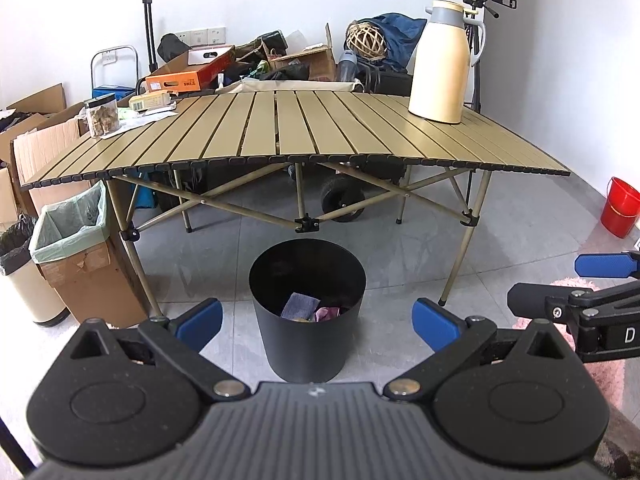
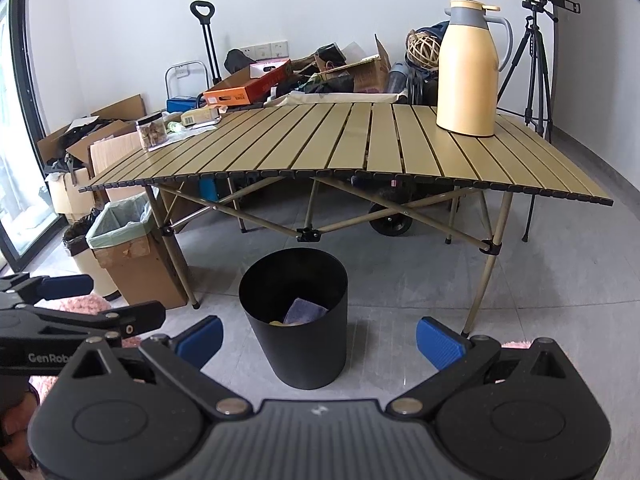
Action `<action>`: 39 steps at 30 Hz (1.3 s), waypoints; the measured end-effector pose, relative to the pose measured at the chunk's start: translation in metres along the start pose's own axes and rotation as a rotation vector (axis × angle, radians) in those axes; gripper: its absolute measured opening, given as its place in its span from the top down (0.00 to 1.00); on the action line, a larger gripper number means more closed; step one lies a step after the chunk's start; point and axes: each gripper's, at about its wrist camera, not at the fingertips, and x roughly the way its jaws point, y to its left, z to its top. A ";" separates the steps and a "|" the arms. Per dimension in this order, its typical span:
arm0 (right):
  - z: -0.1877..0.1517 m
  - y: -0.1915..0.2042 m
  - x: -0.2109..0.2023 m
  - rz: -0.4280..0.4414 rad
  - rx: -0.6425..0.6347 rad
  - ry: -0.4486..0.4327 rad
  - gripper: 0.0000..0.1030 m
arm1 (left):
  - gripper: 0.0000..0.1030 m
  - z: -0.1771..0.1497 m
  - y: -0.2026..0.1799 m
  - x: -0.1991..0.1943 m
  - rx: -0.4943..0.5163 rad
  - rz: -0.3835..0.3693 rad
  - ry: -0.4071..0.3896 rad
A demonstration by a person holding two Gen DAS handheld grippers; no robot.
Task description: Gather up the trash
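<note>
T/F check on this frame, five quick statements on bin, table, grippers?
1. The black bin stands on the floor in front of the table. True.
2. The bin is empty. False: a purple cloth and other bits lie in it.
3. The left gripper holds a piece of trash. False: its jaws are spread wide with nothing between them.
4. The right gripper is open. True.
5. The cream jug lies on its side. False: it stands upright on the table's right part.
</note>
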 end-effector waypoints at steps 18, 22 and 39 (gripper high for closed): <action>0.000 0.000 -0.001 0.000 -0.002 -0.002 0.00 | 0.00 0.002 0.003 -0.003 -0.006 0.002 -0.008; 0.000 0.000 -0.001 0.000 -0.003 -0.003 0.00 | 0.00 0.002 0.003 -0.003 -0.006 0.003 -0.010; 0.003 0.000 -0.003 -0.001 -0.003 -0.005 0.00 | 0.00 0.002 0.001 -0.005 -0.005 0.004 -0.017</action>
